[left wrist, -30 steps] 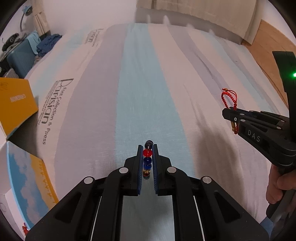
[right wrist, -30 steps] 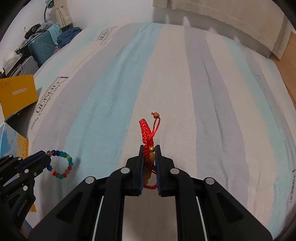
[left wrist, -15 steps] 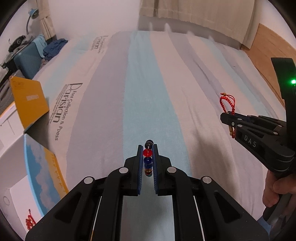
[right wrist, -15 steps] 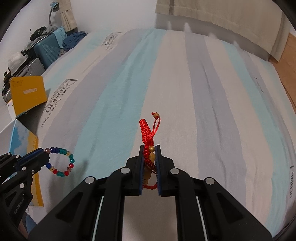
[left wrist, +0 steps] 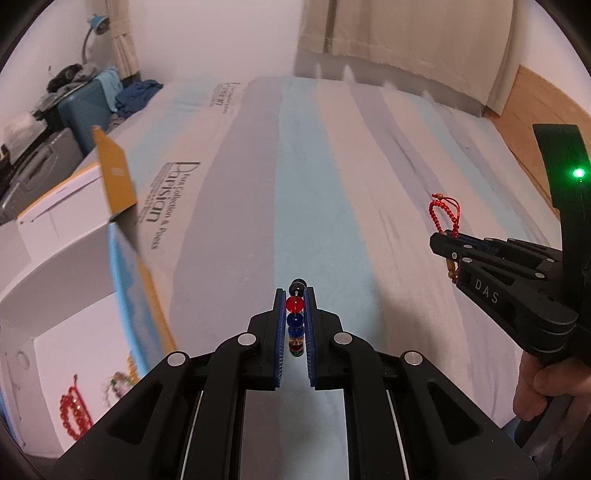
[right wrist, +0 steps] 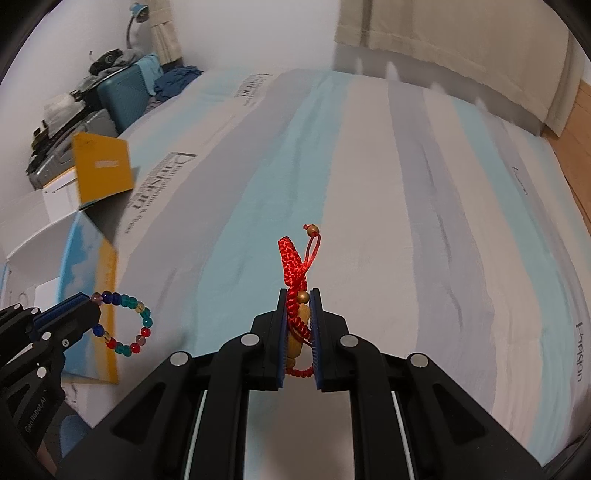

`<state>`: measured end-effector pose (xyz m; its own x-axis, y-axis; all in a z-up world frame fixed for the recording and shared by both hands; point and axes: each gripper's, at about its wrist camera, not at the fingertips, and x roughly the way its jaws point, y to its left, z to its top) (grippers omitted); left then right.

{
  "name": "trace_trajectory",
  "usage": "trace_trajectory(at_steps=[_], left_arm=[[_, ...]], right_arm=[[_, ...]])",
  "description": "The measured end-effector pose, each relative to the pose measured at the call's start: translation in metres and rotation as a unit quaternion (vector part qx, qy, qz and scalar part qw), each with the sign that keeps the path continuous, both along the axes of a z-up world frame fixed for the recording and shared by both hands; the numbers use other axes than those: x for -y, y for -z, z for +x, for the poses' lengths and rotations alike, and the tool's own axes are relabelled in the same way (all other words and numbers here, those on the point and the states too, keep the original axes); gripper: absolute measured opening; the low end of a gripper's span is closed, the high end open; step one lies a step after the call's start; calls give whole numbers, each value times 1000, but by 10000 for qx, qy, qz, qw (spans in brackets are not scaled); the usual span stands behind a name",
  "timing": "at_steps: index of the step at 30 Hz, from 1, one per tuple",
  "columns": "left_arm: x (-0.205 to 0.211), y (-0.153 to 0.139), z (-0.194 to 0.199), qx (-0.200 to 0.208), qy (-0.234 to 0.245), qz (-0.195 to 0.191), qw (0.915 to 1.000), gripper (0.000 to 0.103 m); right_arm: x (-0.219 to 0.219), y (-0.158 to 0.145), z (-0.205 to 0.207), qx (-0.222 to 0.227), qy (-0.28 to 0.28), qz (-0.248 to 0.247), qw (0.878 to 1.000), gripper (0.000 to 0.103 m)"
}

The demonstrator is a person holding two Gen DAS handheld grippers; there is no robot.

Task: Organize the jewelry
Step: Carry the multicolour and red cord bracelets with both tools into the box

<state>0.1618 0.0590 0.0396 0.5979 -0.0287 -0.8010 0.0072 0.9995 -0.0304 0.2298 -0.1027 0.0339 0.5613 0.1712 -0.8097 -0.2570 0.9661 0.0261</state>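
Likely a home bedroom: striped mattress (left wrist: 332,166), curtains (left wrist: 406,33), suitcase (right wrist: 125,99).

The bed (left wrist: 332,184) in front of me carries a sheet striped lengthwise in light blue, grey and white, with printed lettering (left wrist: 166,206) along its left side. An open white box (left wrist: 55,266) with a yellow flap (left wrist: 114,181) sits at the bed's left edge. Jewelry (left wrist: 75,411) lies inside it.

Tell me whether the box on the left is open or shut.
Open. The box has its yellow lid raised, and a red bracelet lies inside on the white floor.
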Motion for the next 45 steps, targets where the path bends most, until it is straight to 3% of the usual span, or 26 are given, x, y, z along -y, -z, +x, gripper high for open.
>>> trace_trajectory(at_steps=[10, 24, 33, 45], left_arm=[[-54, -29, -39, 223, -407, -117, 9989, 8], [-171, -54, -97, 341, -1369, -95, 9900, 8], [-236, -38, -132, 162, -1881, -146, 9819, 8], [-279, 5, -144, -245, -2206, -236, 9748, 8]], right_arm=[[-57, -26, -30, 183, -429, 53, 9989, 10], [-174, -50, -69, 393, -1295, 195, 9906, 10], [-240, -39, -92, 275, -1815, 222, 9828, 10], [-292, 9, -103, -218, -2111, 128, 9771, 10]])
